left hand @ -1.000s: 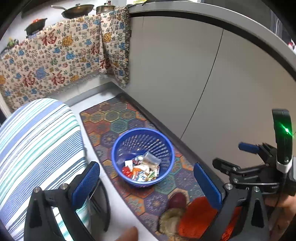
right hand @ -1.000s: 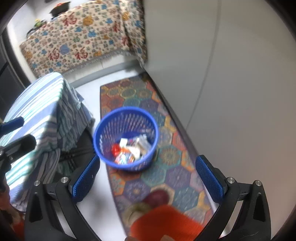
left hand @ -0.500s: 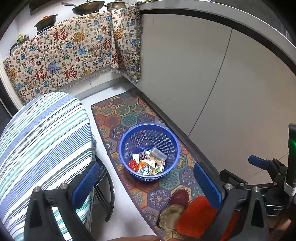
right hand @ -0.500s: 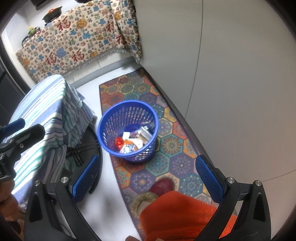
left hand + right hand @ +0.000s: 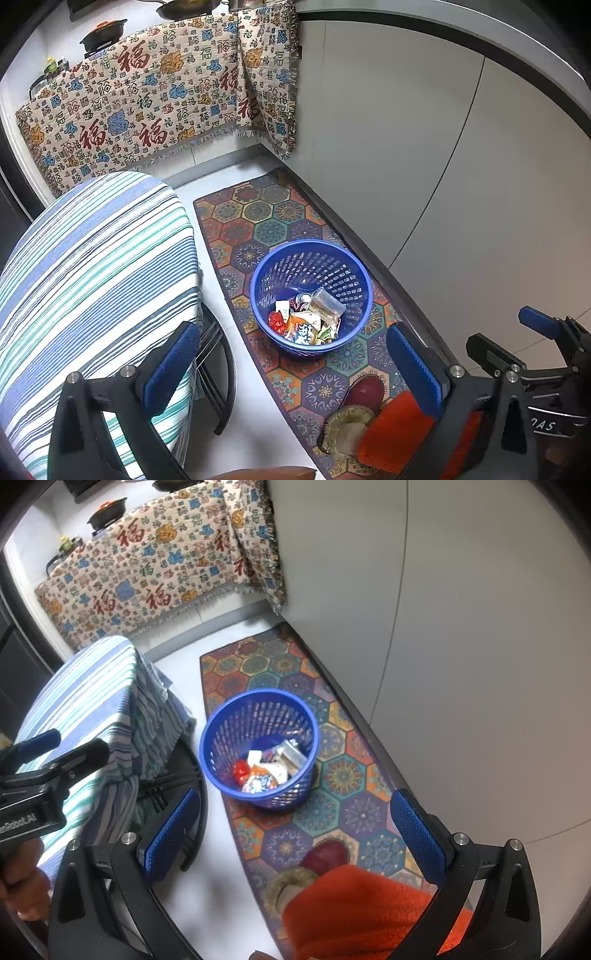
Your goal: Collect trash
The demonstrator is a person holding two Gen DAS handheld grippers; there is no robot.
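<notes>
Down on the patterned floor mat (image 5: pixel 280 218), close to the grey cabinet front (image 5: pixel 424 155), stands the blue perforated plastic wastebasket (image 5: pixel 310 295), upright, with the collected trash lying loose in its bottom: crumpled snack wrappers (image 5: pixel 306 326), a clear plastic packet (image 5: pixel 327 301) and something small and red (image 5: pixel 275 319). A table draped in a striped cloth (image 5: pixel 96 266) is just beside it to the left, and a slippered foot (image 5: pixel 364 387) rests on the mat nearer the person.

Both tools hang well above the basket and apart from it. The left gripper (image 5: pixel 295 365) has its blue pads spread wide with nothing between them; the right gripper (image 5: pixel 291 834) is likewise spread wide and holds nothing.

As I judge it, the basket is light and its thin lattice wall will flex if squeezed. The rolled rim (image 5: pixel 258 694) looks the stiffest part, so a pinch there, one finger inside and one outside, seems the safest hold. With only a little litter in it, it should lift easily, but held at one side it will tilt, and the wrappers, being slick and nearly weightless, could slide out. The wrappers themselves would crush under the pads and are best taken by a folded edge.
</notes>
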